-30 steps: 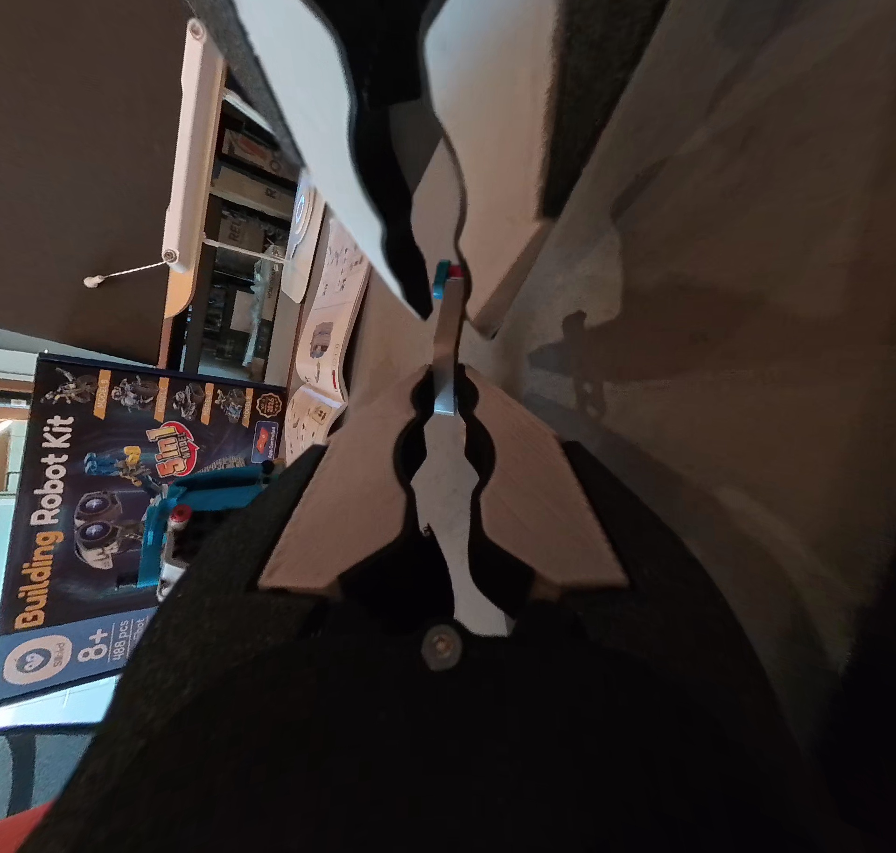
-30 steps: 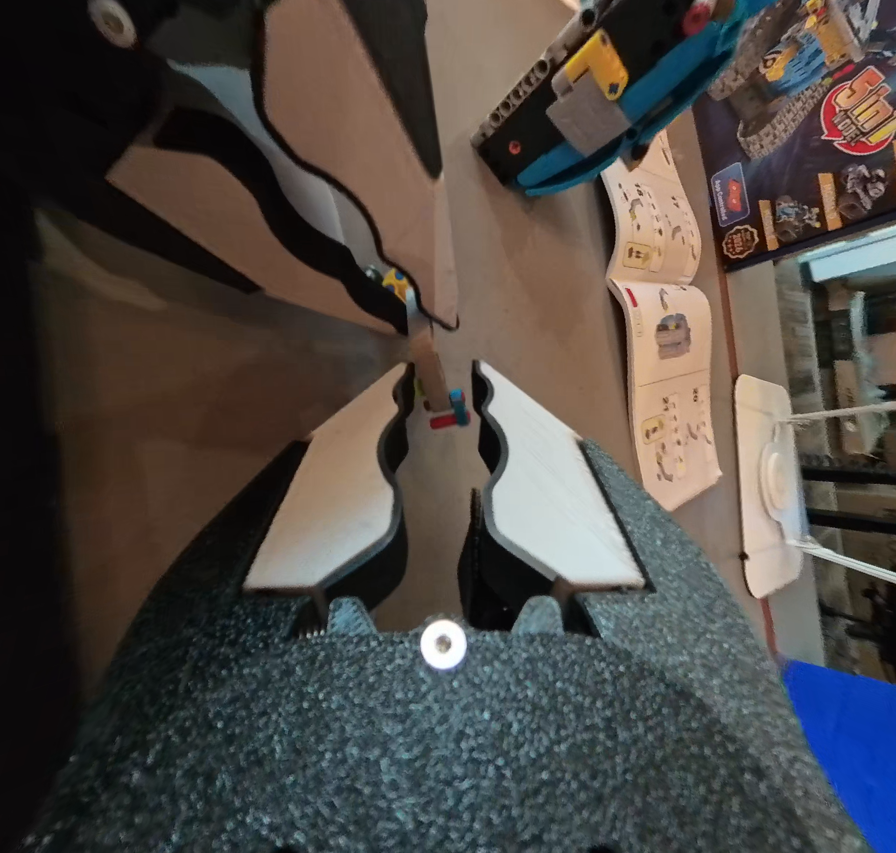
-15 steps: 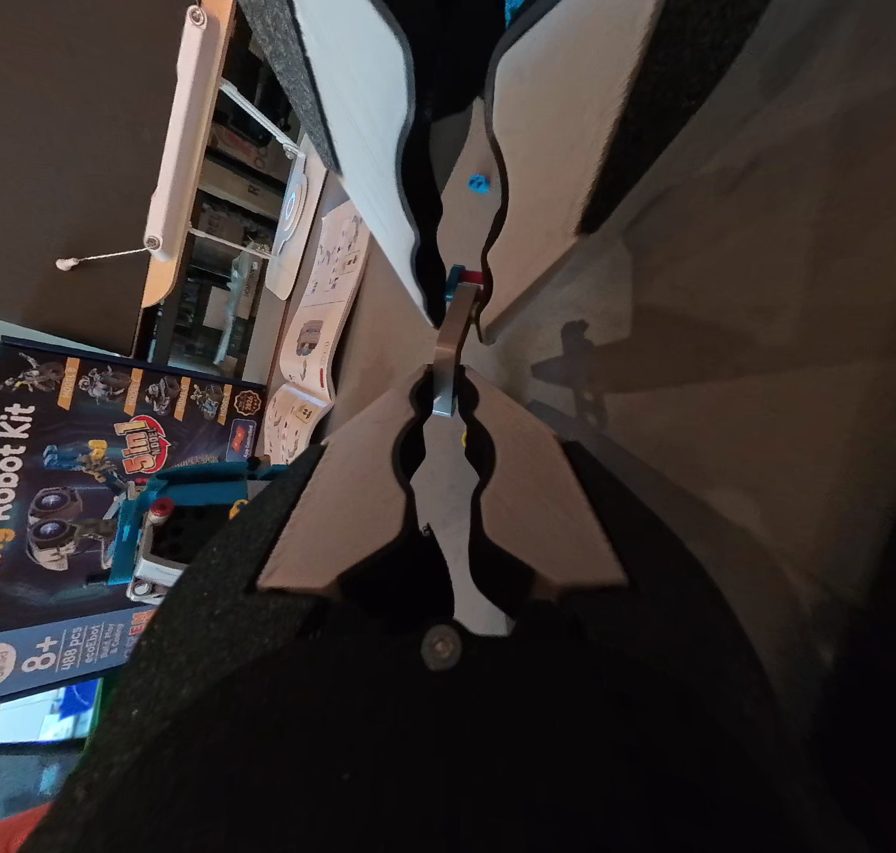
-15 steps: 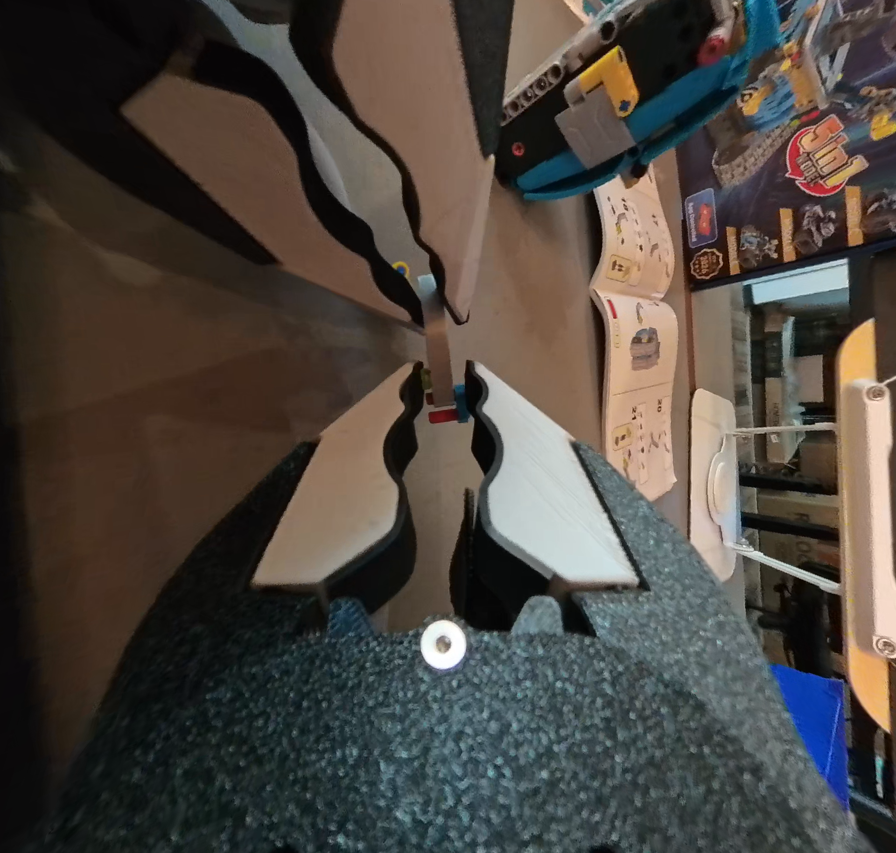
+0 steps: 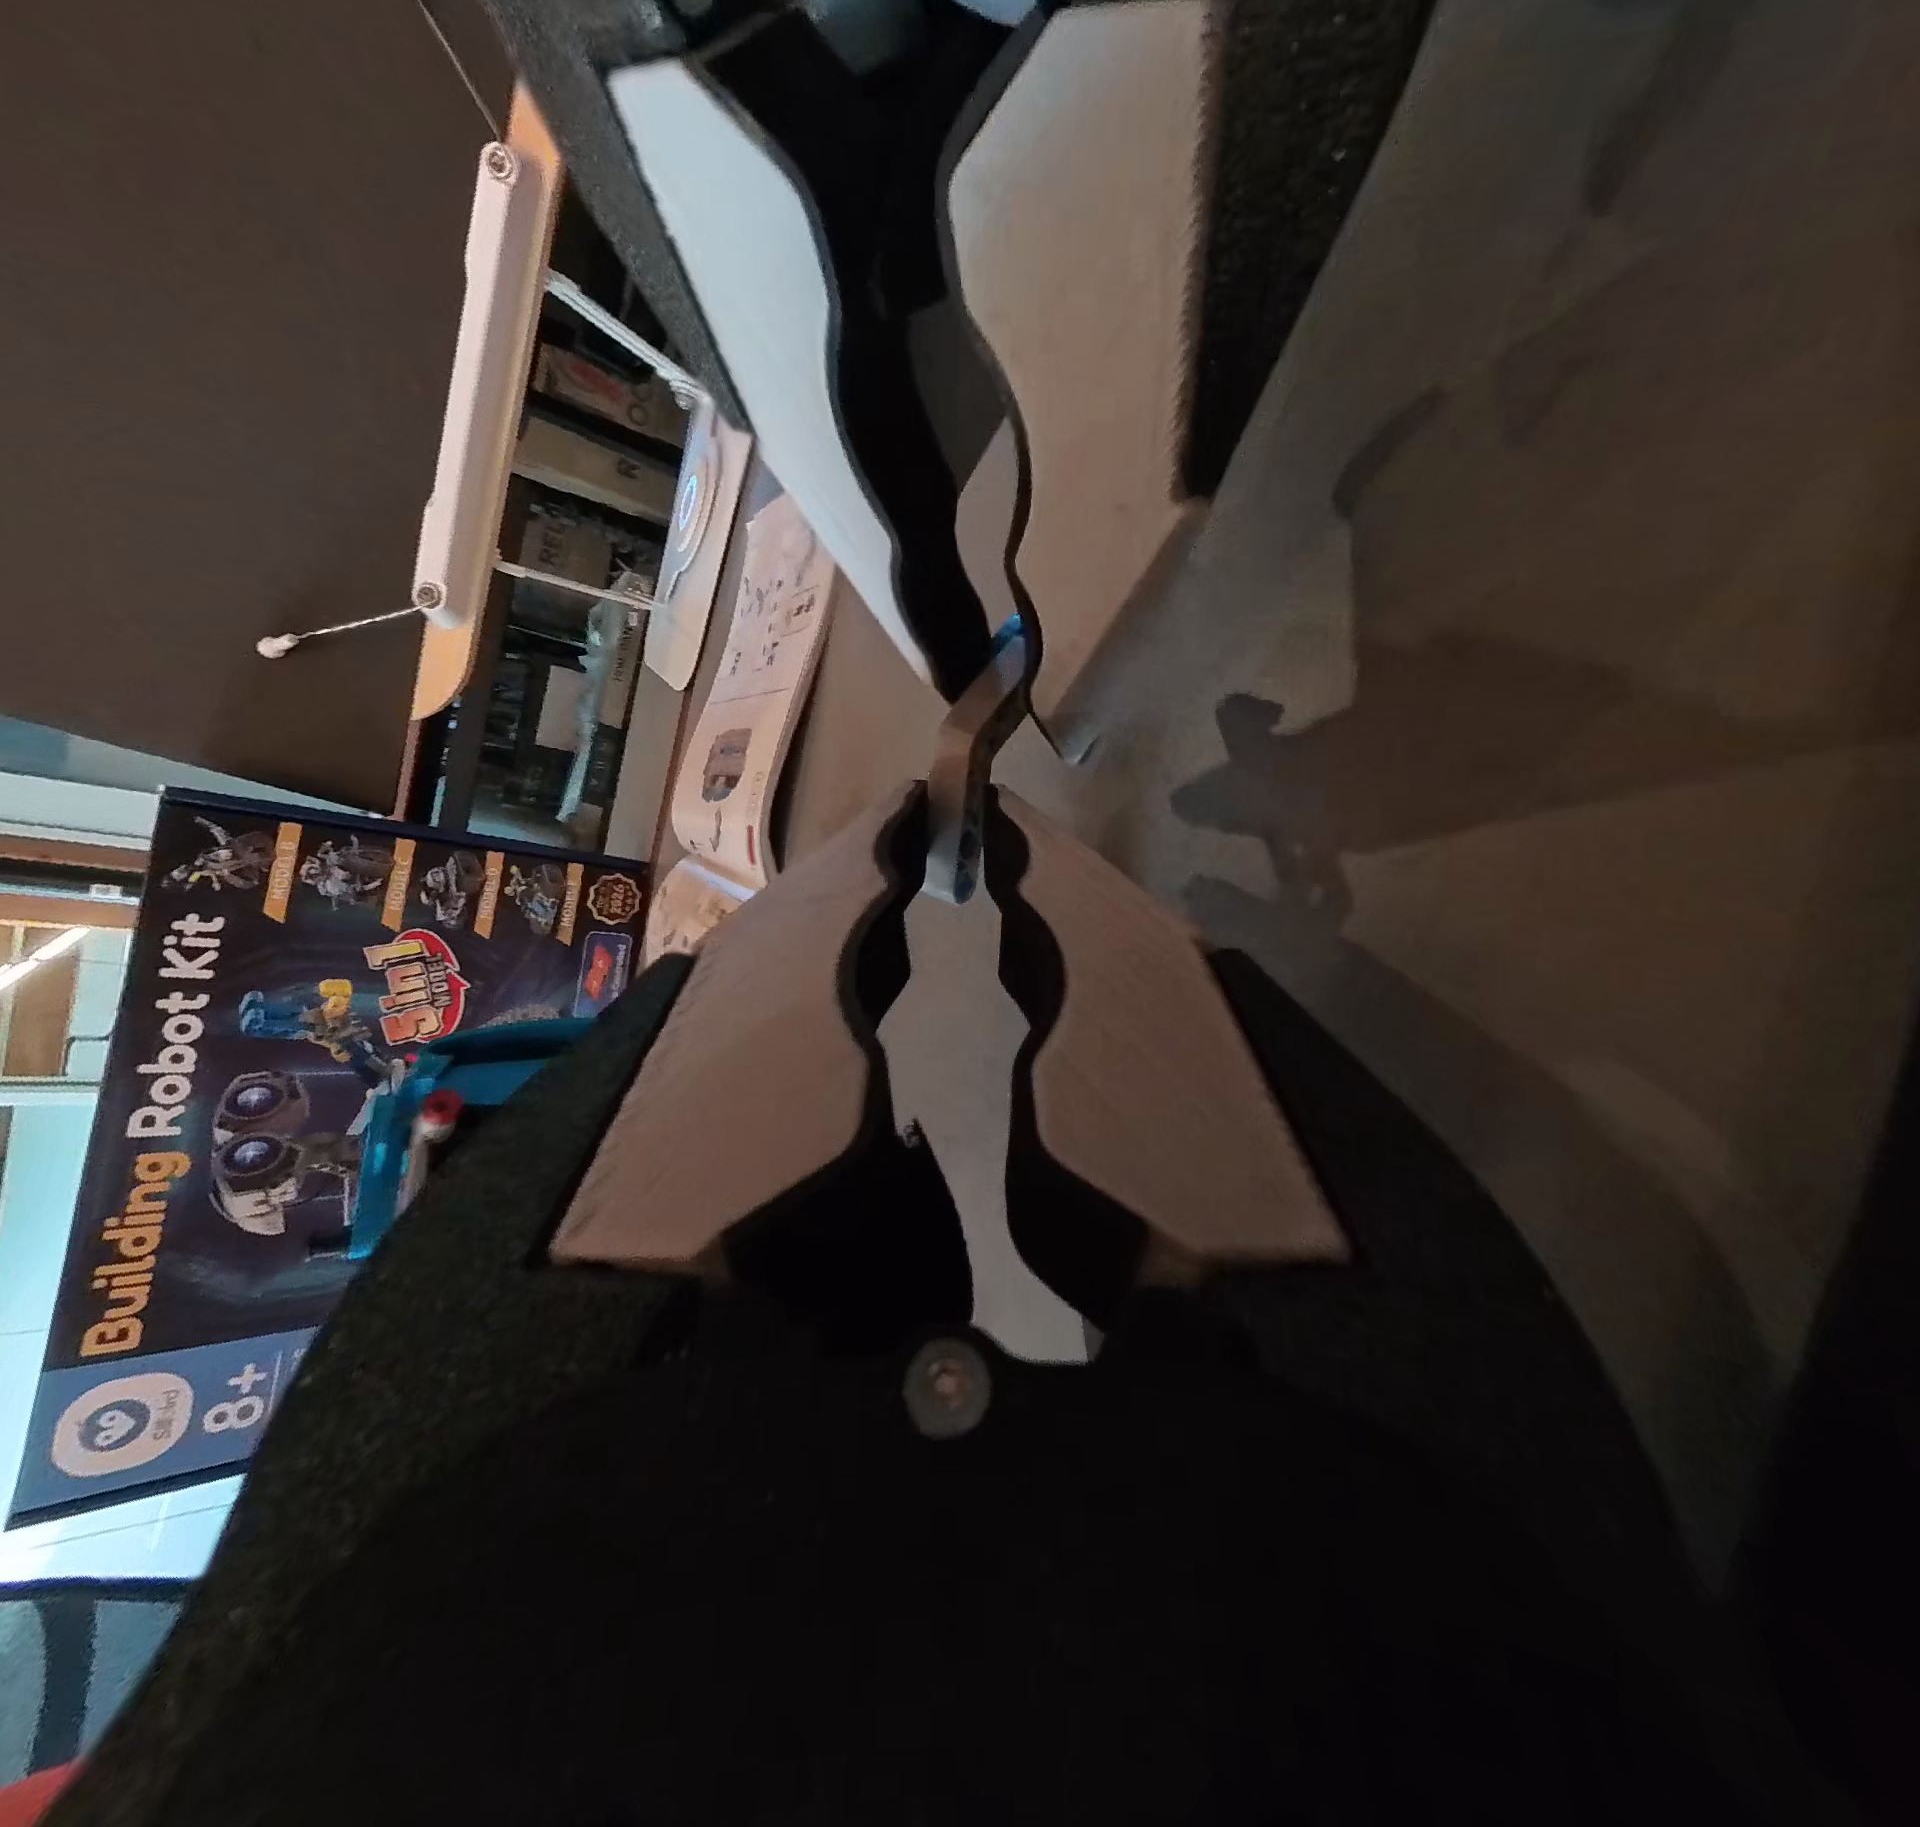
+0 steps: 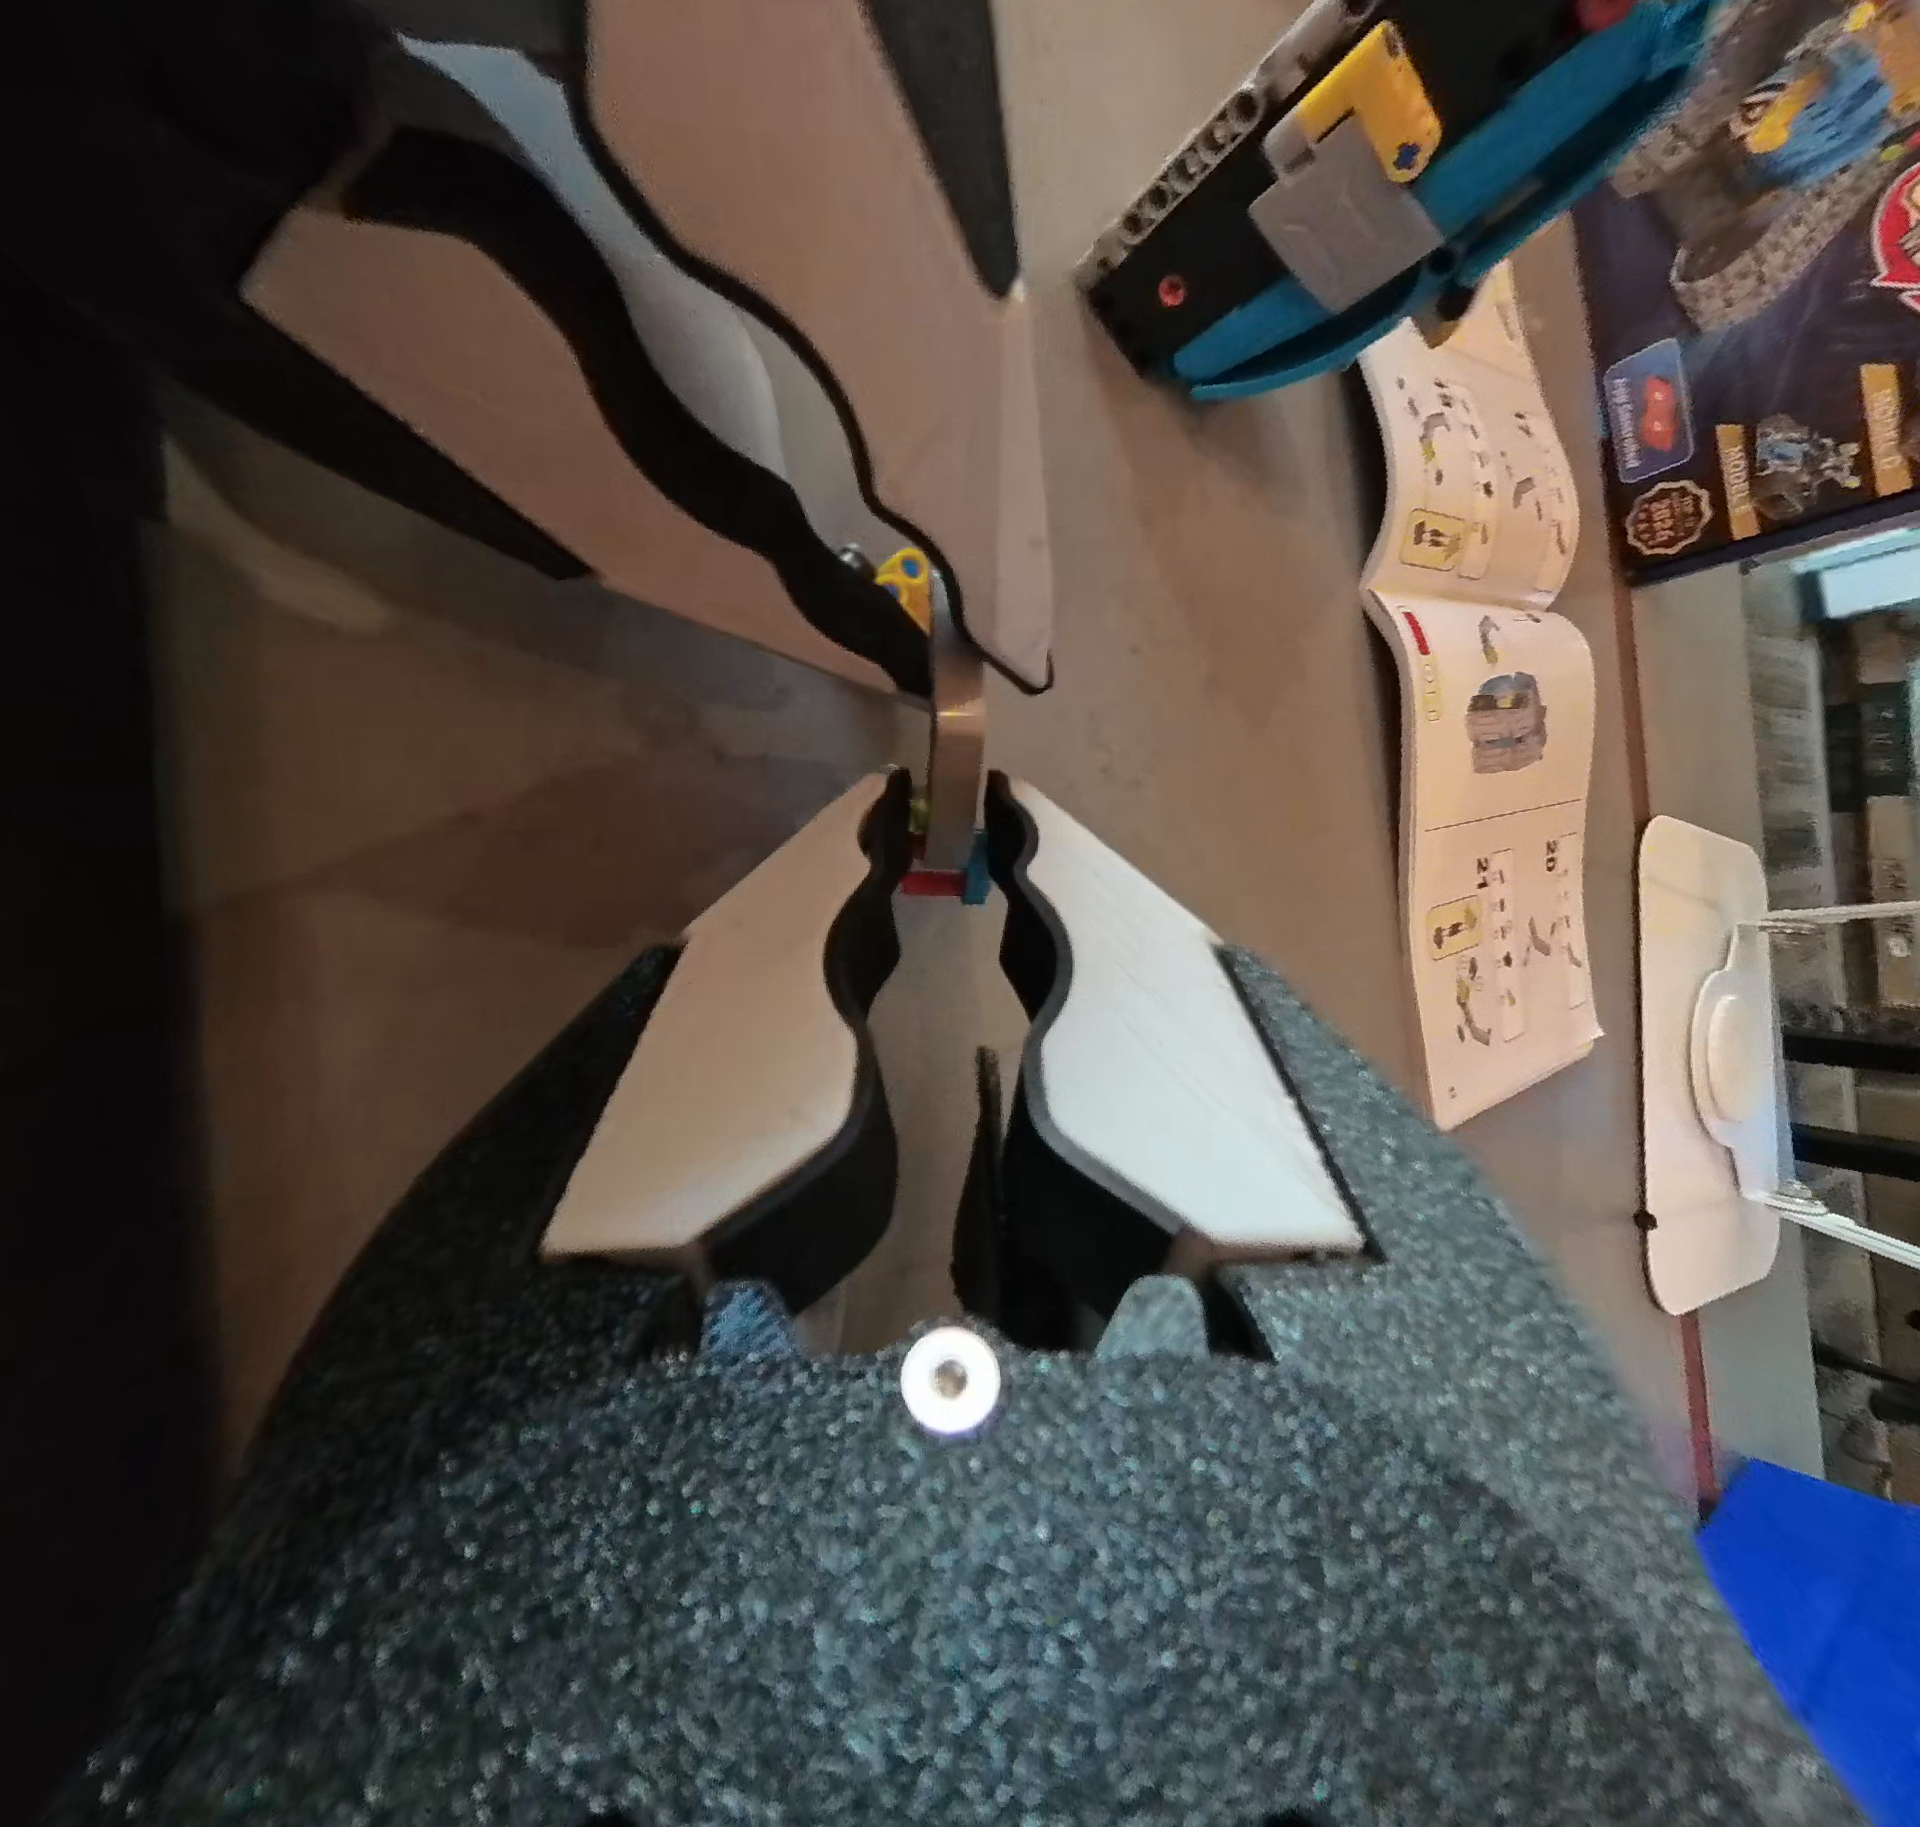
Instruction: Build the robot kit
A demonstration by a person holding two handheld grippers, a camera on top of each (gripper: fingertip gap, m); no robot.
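Left tongs (image 5: 956,811) and right tongs (image 6: 940,801) face tip to tip, each clamped on one end of the grey beam (image 6: 954,769), its length running straight between them; open counter (image 6: 1195,634) beside.

The grey-brown table (image 6: 1195,634) carries an open booklet (image 6: 1486,738) and a brick model (image 6: 1351,146).

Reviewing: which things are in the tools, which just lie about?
Held: slim grey plastic beam with red and blue pins, gripped by left tool and right tool.
Lying about: blue-and-black brick model, open instruction booklet, dark kit box.
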